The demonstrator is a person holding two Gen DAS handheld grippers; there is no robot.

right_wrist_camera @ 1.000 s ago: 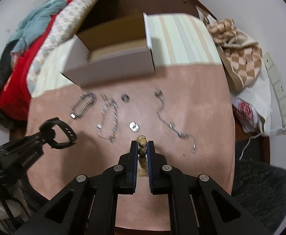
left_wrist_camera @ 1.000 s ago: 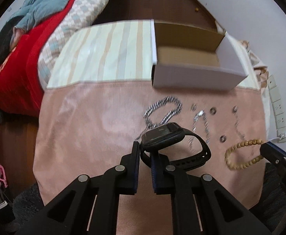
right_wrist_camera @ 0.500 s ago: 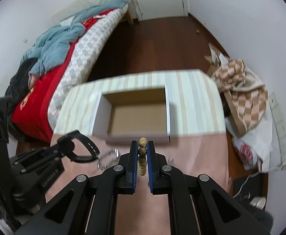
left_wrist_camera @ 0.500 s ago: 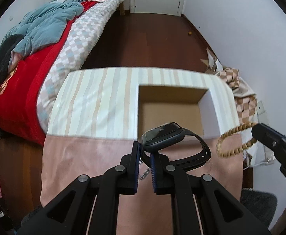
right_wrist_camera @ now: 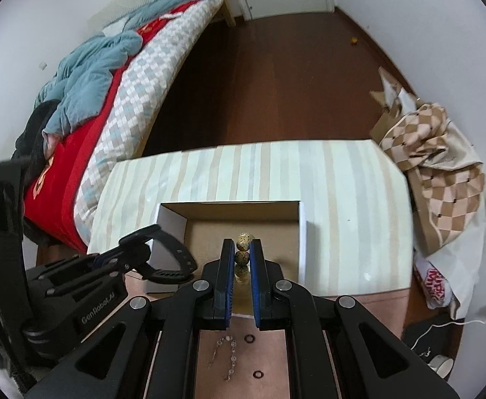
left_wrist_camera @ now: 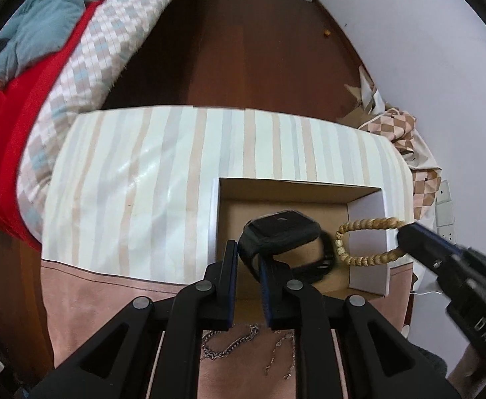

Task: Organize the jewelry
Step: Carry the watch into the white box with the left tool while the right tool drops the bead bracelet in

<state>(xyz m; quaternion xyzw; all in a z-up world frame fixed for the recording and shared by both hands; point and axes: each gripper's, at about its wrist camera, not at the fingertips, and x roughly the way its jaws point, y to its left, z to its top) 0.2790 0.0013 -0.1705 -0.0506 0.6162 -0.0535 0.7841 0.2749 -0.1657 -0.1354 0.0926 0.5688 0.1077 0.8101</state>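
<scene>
**Both grippers crowd the open top of the box**

The cardboard box (left_wrist_camera: 366, 267) is open on top, and its brown floor (right_wrist_camera: 269, 232) is bare in the far half. The left gripper (left_wrist_camera: 247, 259) with the black watch (left_wrist_camera: 281, 232) fills the near left part of the opening. The right gripper (right_wrist_camera: 243, 259) with the bead bracelet (left_wrist_camera: 364, 241) hangs over the right wall, close beside the watch, so little room stays between them. The striped cloth (left_wrist_camera: 136, 199) left of the box is free. On the pink cloth (right_wrist_camera: 276, 359) near the grippers lie a chain (right_wrist_camera: 224, 354) and two small rings (right_wrist_camera: 249, 338).
</scene>
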